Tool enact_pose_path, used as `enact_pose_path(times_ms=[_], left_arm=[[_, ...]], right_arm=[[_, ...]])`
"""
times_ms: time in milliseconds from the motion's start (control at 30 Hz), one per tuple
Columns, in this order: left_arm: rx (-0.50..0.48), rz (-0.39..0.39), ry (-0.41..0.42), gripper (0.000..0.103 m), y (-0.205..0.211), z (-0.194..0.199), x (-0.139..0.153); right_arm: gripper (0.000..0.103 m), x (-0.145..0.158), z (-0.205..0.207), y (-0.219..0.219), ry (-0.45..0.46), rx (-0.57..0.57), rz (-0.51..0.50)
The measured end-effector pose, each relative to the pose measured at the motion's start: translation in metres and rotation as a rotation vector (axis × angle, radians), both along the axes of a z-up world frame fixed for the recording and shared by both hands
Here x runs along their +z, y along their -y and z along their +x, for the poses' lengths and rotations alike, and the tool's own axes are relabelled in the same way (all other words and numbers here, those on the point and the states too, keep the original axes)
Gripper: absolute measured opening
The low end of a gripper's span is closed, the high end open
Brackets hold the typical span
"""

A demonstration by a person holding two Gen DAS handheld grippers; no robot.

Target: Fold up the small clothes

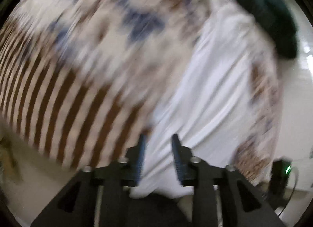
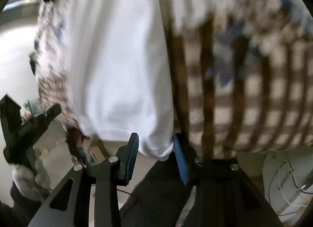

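- The place looked like a home bedroom: a patterned bedspread (image 1: 82,54) with brown stripes and blue-and-brown blotches filled most of both views.
- A dark green cushion or pillow (image 1: 273,15) sat at the upper right of the left wrist view.
- Pale glossy floor (image 1: 301,82) showed at the right edge.
- Loose white cables (image 2: 289,187) lay at the lower right of the right wrist view.

White garment (image 2: 117,60) filling both gripper gaps, patterned bedding (image 1: 88,50) beneath

A bed covered in a patterned sheet (image 1: 93,54), brown-striped at its near edge, carries the things. A white garment (image 1: 215,82) lies stretched across it, and a dark green cloth (image 1: 273,21) rests at the far right.
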State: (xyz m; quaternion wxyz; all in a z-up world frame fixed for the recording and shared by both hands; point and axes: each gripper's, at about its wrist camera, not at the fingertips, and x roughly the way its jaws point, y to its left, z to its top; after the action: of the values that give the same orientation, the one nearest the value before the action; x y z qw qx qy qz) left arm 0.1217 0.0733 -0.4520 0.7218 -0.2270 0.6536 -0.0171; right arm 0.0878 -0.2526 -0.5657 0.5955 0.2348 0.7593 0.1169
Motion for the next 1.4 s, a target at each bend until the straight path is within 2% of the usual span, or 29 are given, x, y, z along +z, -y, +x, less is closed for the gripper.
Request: enact_pose_path(times_ms=[100,167,200,233,300,433,467,500,633,767,867,933,1000,1067,1100,1200,1267,1400], left_arm=[[-0.032,-0.037,0.14,0.044,0.018,0.078,0.025],[-0.073,-0.043,0.218,0.044,0.031,0.131,0.028],[-0.088,-0.024,0.247,0.044,0.038,0.159,0.026],[-0.103,-0.014,0.267,0.044,0.046,0.193,0.02],[-0.13,-0.01,0.268,0.044,0.06,0.252,-0.004],[-0.197,0.016,0.208,0.04,0.079,0.326,-0.06],[-0.21,0.025,0.205,0.015,0.079,0.334,-0.07],[-0.238,0.033,0.203,0.005,0.081,0.345,-0.08],[-0.307,0.041,0.231,0.004,0.083,0.356,-0.086],[-0.329,0.005,0.201,0.005,0.076,0.369,-0.097],[-0.318,-0.036,0.184,0.008,0.072,0.369,-0.091],[-0.301,-0.076,0.185,0.018,0.069,0.369,-0.082],[-0.292,-0.117,0.218,0.052,0.066,0.367,-0.074],[-0.289,-0.122,0.248,0.063,0.067,0.371,-0.074],[-0.282,-0.107,0.235,0.063,0.069,0.376,-0.08],[-0.269,-0.099,0.199,0.063,0.07,0.39,-0.097],[-0.262,-0.101,0.208,0.063,0.074,0.398,-0.102],[-0.248,-0.08,0.238,0.062,0.076,0.403,-0.1]], right_arm=[[0.039,0.046,0.049,0.036,0.105,-0.08,-0.018],[0.045,0.066,0.083,0.052,0.159,-0.11,-0.024],[0.053,0.074,0.11,0.057,0.2,-0.13,-0.026],[0.055,0.079,0.126,0.061,0.217,-0.142,-0.04],[0.055,0.079,0.168,0.069,0.254,-0.168,-0.083],[0.055,0.054,0.229,0.08,0.258,-0.243,-0.126],[0.055,0.042,0.241,0.059,0.25,-0.263,-0.136],[0.055,0.033,0.25,0.056,0.239,-0.282,-0.138],[0.055,0.006,0.269,0.049,0.206,-0.341,-0.132],[0.055,-0.012,0.273,0.048,0.16,-0.349,-0.146],[0.055,-0.021,0.275,0.047,0.134,-0.355,-0.135],[0.055,-0.024,0.288,0.046,0.141,-0.341,-0.113],[0.056,-0.018,0.305,0.045,0.171,-0.323,-0.09],[0.063,-0.015,0.323,0.045,0.202,-0.31,-0.078],[0.067,-0.015,0.339,0.045,0.225,-0.3,-0.068],[0.067,-0.022,0.385,0.045,0.274,-0.293,-0.046],[0.067,-0.029,0.416,0.047,0.309,-0.304,-0.012],[0.067,-0.049,0.463,0.048,0.305,-0.319,0.04]])
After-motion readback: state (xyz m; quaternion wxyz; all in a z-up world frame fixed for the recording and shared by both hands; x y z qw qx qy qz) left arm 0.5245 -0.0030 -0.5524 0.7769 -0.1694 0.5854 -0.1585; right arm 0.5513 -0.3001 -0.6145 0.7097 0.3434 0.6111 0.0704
